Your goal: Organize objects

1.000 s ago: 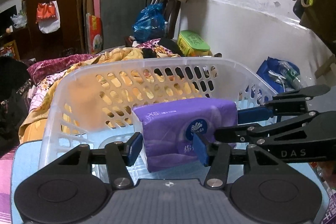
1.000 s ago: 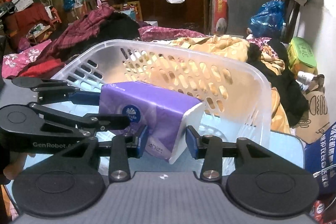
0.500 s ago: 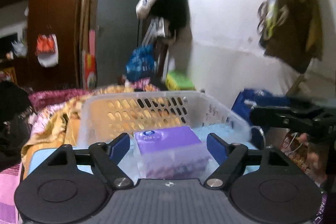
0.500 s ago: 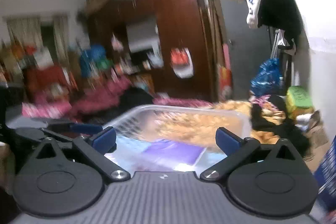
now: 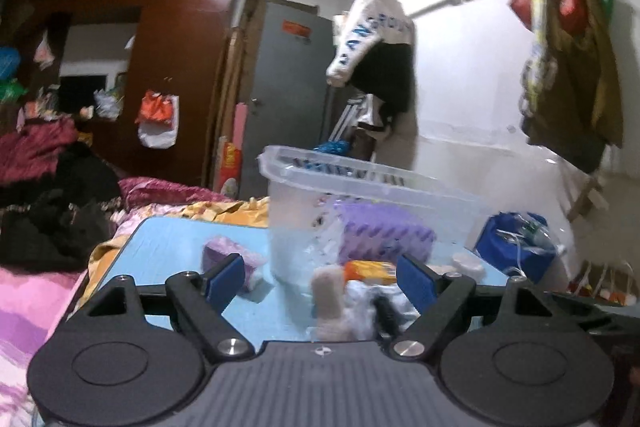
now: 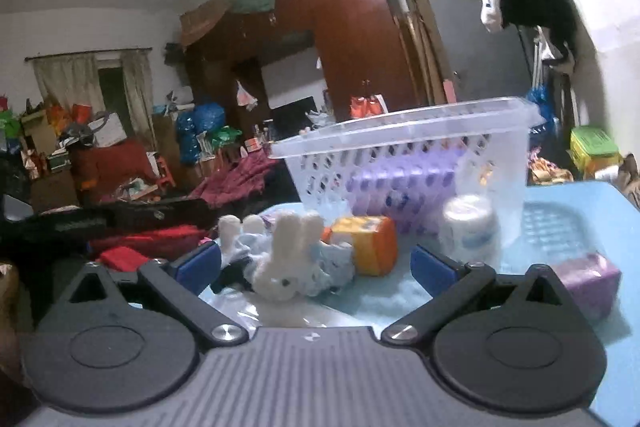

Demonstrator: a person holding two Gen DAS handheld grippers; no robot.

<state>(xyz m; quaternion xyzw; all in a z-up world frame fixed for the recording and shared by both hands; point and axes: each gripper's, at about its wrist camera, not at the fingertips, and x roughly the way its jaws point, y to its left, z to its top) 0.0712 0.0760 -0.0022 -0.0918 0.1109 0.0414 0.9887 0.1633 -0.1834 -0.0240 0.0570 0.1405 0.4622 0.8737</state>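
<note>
Both grippers are low at the table edge, left gripper (image 5: 322, 277) and right gripper (image 6: 316, 261), each spread wide with nothing held, and the big purple tissue pack (image 6: 404, 187) sits inside the clear basket (image 6: 400, 131). The risk I see is a wide jaw sweeping in and knocking the crowded pile, toppling the white roll (image 6: 468, 223) or dragging the plush rabbit (image 6: 288, 259) off the blue table (image 6: 560, 203). Count outside the basket: one rabbit, one orange pack (image 6: 370, 243), one roll, one small purple pack (image 6: 588, 279).
</note>
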